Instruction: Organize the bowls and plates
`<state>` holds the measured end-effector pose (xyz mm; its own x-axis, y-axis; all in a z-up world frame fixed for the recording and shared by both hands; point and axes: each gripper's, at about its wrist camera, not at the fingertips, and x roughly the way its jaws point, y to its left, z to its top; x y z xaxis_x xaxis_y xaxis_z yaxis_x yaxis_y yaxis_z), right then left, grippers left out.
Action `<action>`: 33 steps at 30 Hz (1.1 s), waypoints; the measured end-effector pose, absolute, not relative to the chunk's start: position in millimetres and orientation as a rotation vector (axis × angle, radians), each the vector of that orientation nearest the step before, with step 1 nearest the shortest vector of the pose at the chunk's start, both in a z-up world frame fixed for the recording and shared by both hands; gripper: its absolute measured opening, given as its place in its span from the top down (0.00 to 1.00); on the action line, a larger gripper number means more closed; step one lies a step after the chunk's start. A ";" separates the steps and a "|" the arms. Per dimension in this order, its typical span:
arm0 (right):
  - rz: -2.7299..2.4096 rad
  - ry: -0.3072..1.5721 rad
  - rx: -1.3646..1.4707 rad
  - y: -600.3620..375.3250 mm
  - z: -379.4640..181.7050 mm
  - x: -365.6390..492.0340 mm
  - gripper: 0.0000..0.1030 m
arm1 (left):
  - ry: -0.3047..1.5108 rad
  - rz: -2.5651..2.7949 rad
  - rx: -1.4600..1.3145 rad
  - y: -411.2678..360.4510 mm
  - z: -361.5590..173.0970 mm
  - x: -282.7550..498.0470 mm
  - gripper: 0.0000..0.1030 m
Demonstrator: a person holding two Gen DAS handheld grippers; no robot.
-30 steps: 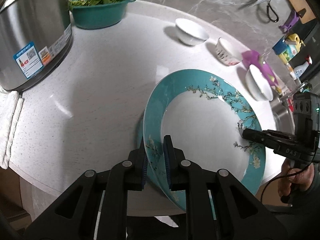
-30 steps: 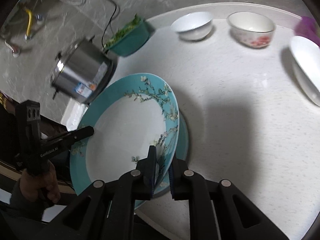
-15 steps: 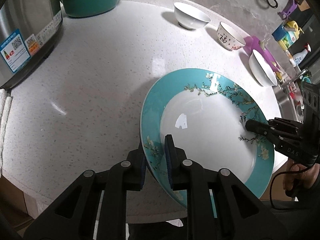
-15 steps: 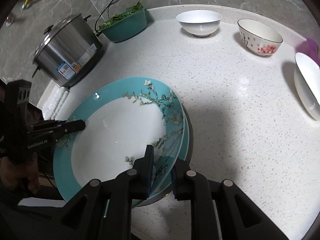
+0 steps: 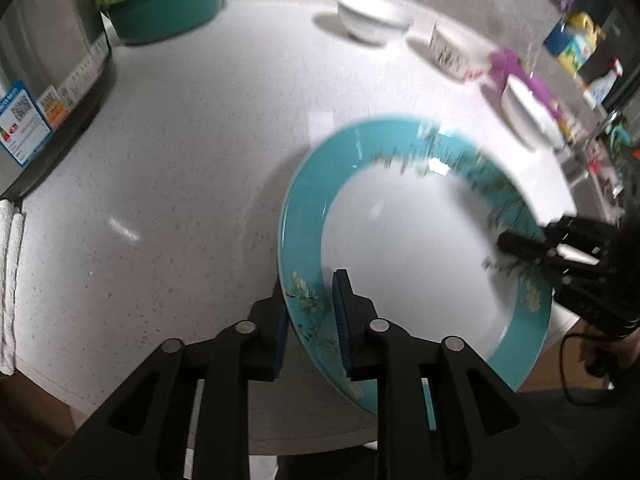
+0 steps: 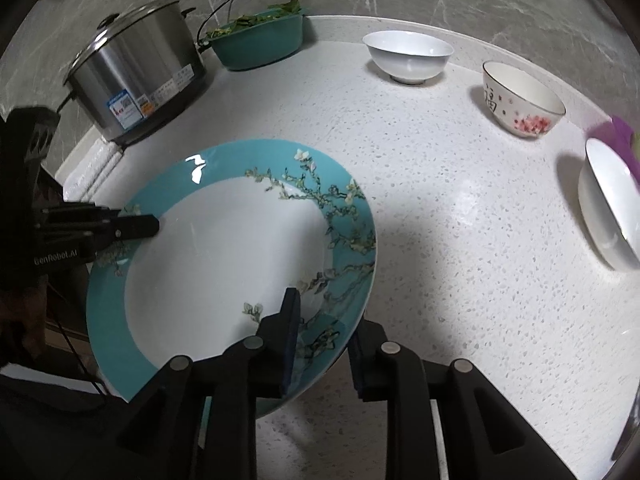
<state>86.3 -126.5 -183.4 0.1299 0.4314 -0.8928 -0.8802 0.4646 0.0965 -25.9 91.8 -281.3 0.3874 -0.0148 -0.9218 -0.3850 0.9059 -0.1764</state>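
Note:
A large teal plate with a white centre and blossom branches [image 5: 408, 252] [image 6: 228, 256] lies at the front of the white round table. My left gripper [image 5: 310, 320] is shut on its rim at one side. My right gripper [image 6: 324, 344] straddles the opposite rim with its jaws spread apart. A white bowl [image 6: 408, 56], a floral bowl [image 6: 520, 100] and a tilted white bowl [image 6: 612, 208] stand along the far and right edge; they also show in the left wrist view, the white bowl [image 5: 372, 20], the floral bowl [image 5: 452, 50] and the tilted bowl [image 5: 532, 114].
A steel cooker [image 6: 132, 68] and a teal basin of greens [image 6: 260, 40] stand at the back left. A folded white cloth [image 5: 10, 280] lies by the cooker. A purple object [image 6: 616, 136] sits behind the tilted bowl. Bottles [image 5: 572, 44] stand off the table's right.
The plate has come down from a tilt to nearly flat over the lower plate. My right gripper's jaws have spread off the rim. My left gripper stays clamped.

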 end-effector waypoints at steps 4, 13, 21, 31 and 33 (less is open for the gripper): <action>1.004 1.031 -0.573 -120.8 -185.0 81.2 0.73 | 1.159 0.232 -0.343 89.0 -282.3 -21.6 0.80; 0.934 1.050 -0.541 -123.6 -192.9 81.7 0.70 | 1.160 0.163 -0.309 94.5 -282.2 -11.2 0.80; 0.902 1.079 -0.460 -125.3 -194.5 80.5 0.44 | 1.126 0.129 -0.319 120.2 -270.8 -8.0 0.47; 0.781 1.095 -0.102 -202.5 -143.2 129.8 0.19 | 0.984 0.016 -0.520 153.3 -192.9 28.2 0.00; 0.737 1.104 -0.002 -232.4 -133.3 158.7 0.18 | 0.964 -0.008 -0.539 137.2 -178.1 42.8 0.00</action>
<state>158.7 -232.4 -133.3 0.2415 0.5379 -0.8077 -0.5396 0.7662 0.3489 42.8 137.2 -178.1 0.5809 -0.2410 -0.7775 -0.2281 0.8687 -0.4397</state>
